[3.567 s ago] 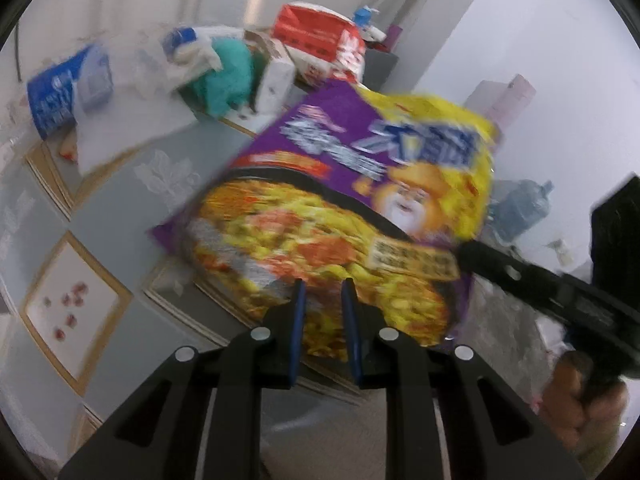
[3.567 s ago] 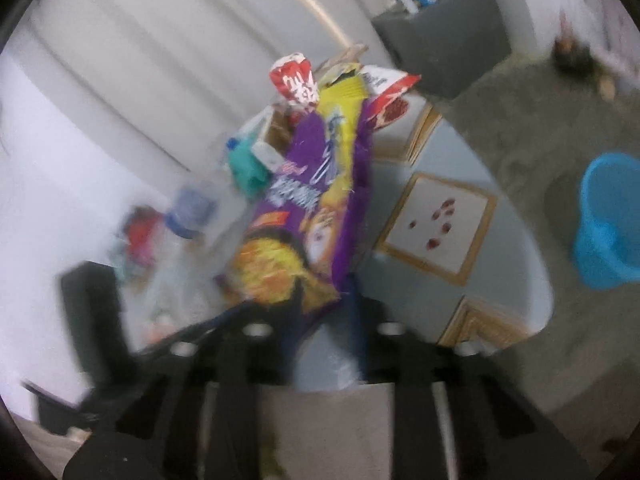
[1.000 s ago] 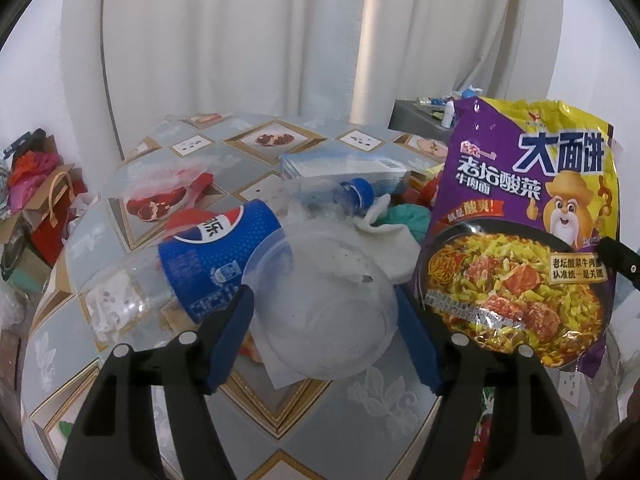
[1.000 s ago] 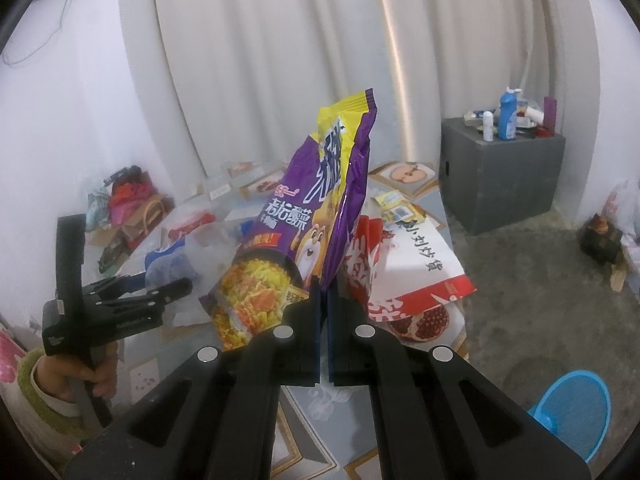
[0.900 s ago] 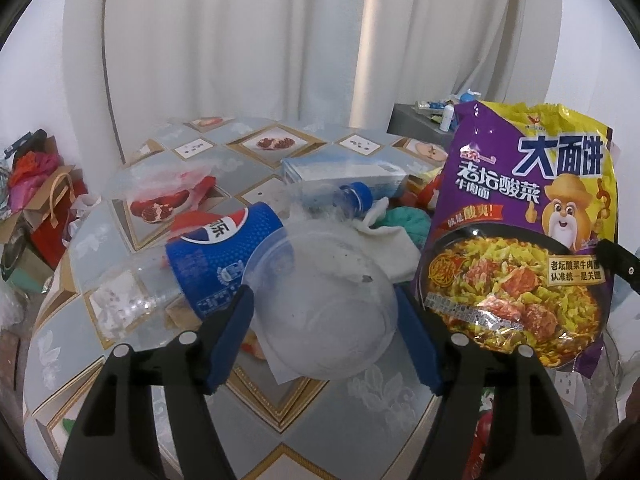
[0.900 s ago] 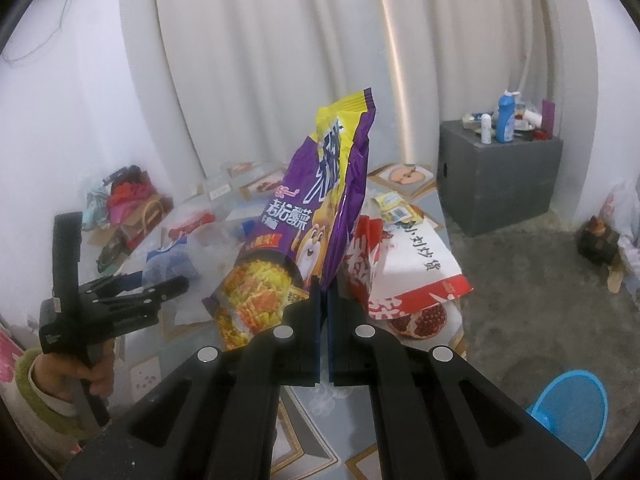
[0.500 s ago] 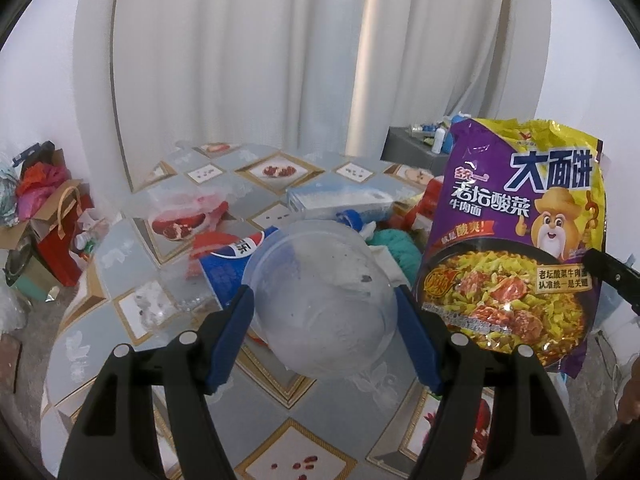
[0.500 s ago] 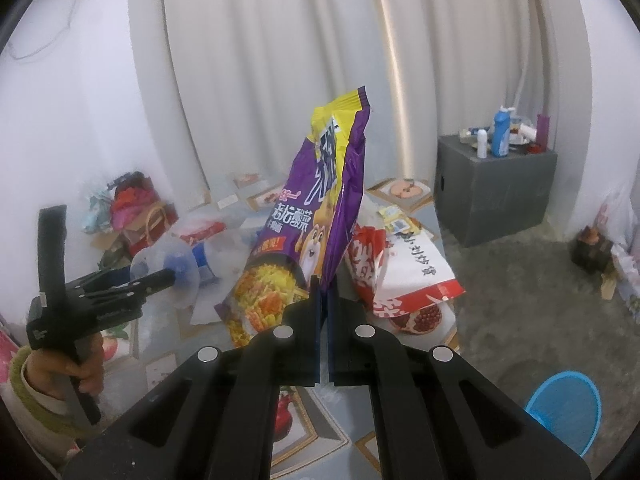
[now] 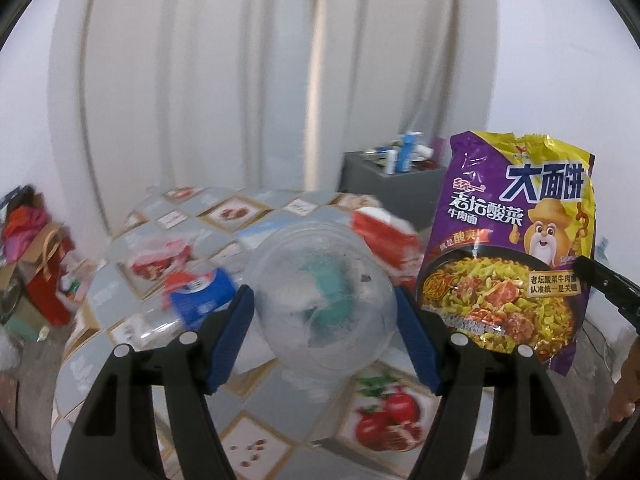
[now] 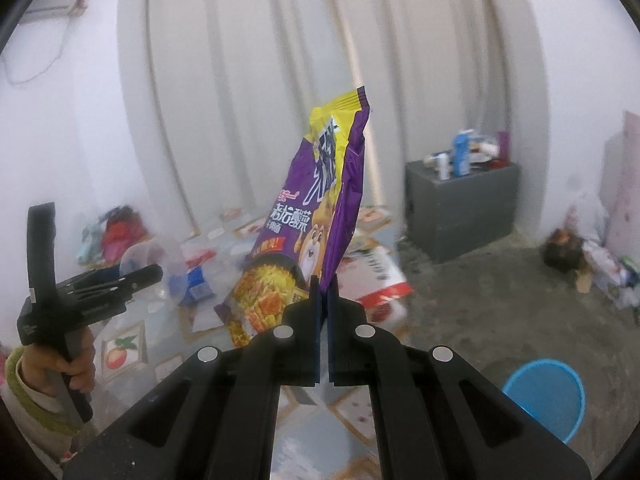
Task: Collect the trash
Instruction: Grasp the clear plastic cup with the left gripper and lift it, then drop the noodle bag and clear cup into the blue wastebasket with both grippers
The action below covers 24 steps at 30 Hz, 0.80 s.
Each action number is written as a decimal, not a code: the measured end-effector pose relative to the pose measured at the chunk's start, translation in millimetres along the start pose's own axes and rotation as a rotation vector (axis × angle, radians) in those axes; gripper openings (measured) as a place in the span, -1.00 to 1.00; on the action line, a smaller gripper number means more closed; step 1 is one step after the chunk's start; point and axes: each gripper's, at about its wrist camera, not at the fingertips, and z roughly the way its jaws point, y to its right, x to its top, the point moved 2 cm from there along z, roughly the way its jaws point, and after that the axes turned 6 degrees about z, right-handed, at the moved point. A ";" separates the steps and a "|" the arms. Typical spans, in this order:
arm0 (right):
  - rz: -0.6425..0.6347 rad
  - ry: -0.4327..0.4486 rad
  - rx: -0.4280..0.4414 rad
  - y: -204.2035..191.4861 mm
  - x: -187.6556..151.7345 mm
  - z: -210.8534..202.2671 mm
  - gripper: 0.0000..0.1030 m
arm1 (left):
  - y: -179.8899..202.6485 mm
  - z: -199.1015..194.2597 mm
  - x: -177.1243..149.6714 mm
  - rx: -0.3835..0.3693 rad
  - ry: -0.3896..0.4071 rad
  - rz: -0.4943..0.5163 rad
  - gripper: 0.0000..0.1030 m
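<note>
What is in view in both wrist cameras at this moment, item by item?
Clear plastic bowl: one, transparent, between left gripper's pads.
Purple-yellow noodle packet: one, clamped in right gripper.
Blue plastic bottle: one, lying on table.
Red-white bag: one, on table.
Tiled-pattern table: one, grey.
Blue bucket: one, on floor.
Grey cabinet: one, by the curtain.
Left gripper: black, blue pads.
Right gripper: black, shut.
</note>
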 end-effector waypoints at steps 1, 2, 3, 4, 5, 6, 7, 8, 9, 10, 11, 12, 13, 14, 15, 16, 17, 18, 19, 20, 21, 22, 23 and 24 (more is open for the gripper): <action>0.015 0.013 -0.024 10.2 -1.1 -8.2 -0.98 | 11.4 1.4 4.2 -0.026 0.003 0.017 0.34; 0.026 0.022 -0.041 17.5 -2.0 -13.2 -0.98 | 19.9 2.6 7.1 -0.044 0.004 0.030 0.34; 0.044 0.034 -0.070 29.5 -3.5 -21.8 -0.98 | 33.7 5.7 11.9 -0.074 0.005 0.052 0.34; 0.062 0.045 -0.096 40.6 -5.4 -29.7 -0.98 | 43.5 8.0 15.0 -0.096 0.006 0.066 0.34; 0.080 0.053 -0.121 51.1 -7.2 -36.1 -0.98 | 58.4 13.1 20.1 -0.133 0.004 0.087 0.34; 0.102 0.062 -0.154 65.0 -10.0 -44.1 -0.98 | 74.1 19.7 25.3 -0.173 -0.002 0.106 0.34; 0.120 0.069 -0.187 77.4 -13.0 -50.7 -0.98 | 84.8 24.5 28.8 -0.199 -0.007 0.119 0.34; 0.143 0.076 -0.231 93.3 -17.2 -58.3 -0.98 | 101.9 32.8 33.9 -0.240 -0.016 0.138 0.34; 0.158 0.079 -0.271 105.2 -21.6 -63.6 -0.98 | 119.8 42.5 39.1 -0.285 -0.032 0.156 0.34; 0.171 0.081 -0.309 116.4 -24.2 -66.7 -0.98 | 131.8 49.2 42.2 -0.315 -0.043 0.167 0.34; 0.183 0.081 -0.341 126.1 -27.6 -69.5 -0.98 | 151.1 60.1 46.9 -0.354 -0.060 0.188 0.34; 0.204 0.080 -0.389 140.5 -32.7 -72.4 -0.98 | 171.9 71.7 50.9 -0.391 -0.078 0.217 0.34; 0.227 0.076 -0.444 155.4 -38.5 -74.2 -0.98 | 185.5 79.9 53.1 -0.416 -0.092 0.235 0.34; 0.244 0.071 -0.479 165.2 -42.9 -74.8 -0.98 | 206.1 94.3 54.8 -0.457 -0.118 0.260 0.34; 0.280 0.061 -0.516 180.7 -50.5 -74.8 -0.98 | 227.3 110.4 55.4 -0.500 -0.152 0.283 0.34; 0.321 0.049 -0.538 194.5 -58.4 -73.4 -0.98 | 241.3 122.1 55.3 -0.521 -0.178 0.297 0.34; 0.374 0.032 -0.560 212.4 -68.5 -69.3 -0.98 | 263.9 139.7 53.5 -0.543 -0.219 0.324 0.34; 0.408 0.017 -0.581 224.7 -77.5 -63.5 -0.98 | 287.7 157.4 50.0 -0.567 -0.256 0.359 0.34; 0.432 0.003 -0.598 234.0 -84.1 -58.7 -0.98 | 304.3 168.1 46.6 -0.582 -0.280 0.383 0.34; 0.460 -0.014 -0.616 246.8 -91.2 -53.7 -0.98 | 331.8 191.3 39.0 -0.592 -0.326 0.423 0.34; 0.510 -0.038 -0.634 264.3 -104.3 -43.5 -0.98 | 350.7 205.5 33.0 -0.606 -0.359 0.446 0.34; 0.537 -0.052 -0.641 273.3 -111.4 -38.2 -0.98 | 366.8 217.3 28.4 -0.617 -0.389 0.463 0.34; 0.566 -0.070 -0.653 286.2 -119.6 -34.8 -0.98 | 386.7 235.9 19.8 -0.623 -0.436 0.481 0.34; 0.603 -0.097 -0.674 301.1 -132.3 -22.8 -0.98 | 405.6 253.3 10.8 -0.642 -0.482 0.491 0.34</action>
